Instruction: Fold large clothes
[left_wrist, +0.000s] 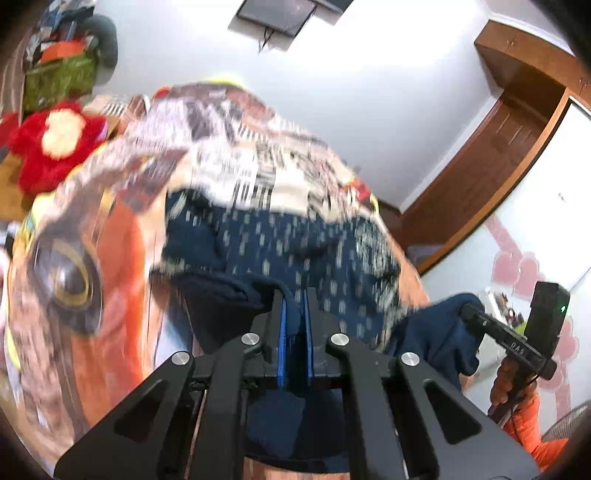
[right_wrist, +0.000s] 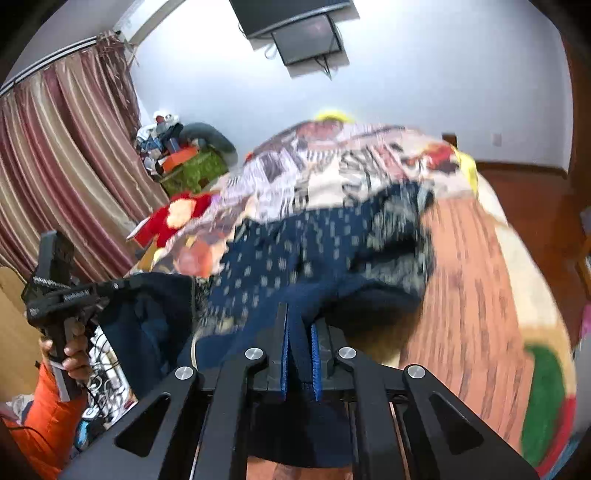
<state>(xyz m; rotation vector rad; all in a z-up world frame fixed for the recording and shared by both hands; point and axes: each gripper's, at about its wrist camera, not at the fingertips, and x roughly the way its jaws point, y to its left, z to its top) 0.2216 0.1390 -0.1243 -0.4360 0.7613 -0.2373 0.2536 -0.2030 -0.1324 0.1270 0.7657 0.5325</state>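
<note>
Left gripper (left_wrist: 294, 295): jaws nearly closed, blue pads pinching a fold of the navy garment (left_wrist: 280, 240). Right gripper (right_wrist: 300, 314): same, clamped on another fold of the same cloth. Plain dark fabric bunches between and under both sets of fingers.

Garment is navy with small pale dashes, stretched from the two grips out onto the bed; far end bunched and blurred. It lies on a printed bedsheet (left_wrist: 92, 258), orange and cream with cartoon graphics.

Each wrist view catches the opposite gripper at the frame edge: right one at lower right in the left view, held by a hand (left_wrist: 508, 380) with an orange sleeve (left_wrist: 532, 424); left one at lower left in the right view, hand (right_wrist: 74, 354) on the grip, navy cloth hanging from its tip.

Further back: red plush toy (left_wrist: 51, 147) at the bed edge, pile of clutter (right_wrist: 177, 155) behind, striped curtain (right_wrist: 55, 147) left, white wall (right_wrist: 406, 74) with a mounted dark screen (right_wrist: 306, 40). Wooden door frame (left_wrist: 498, 147) on the right in the left view.
</note>
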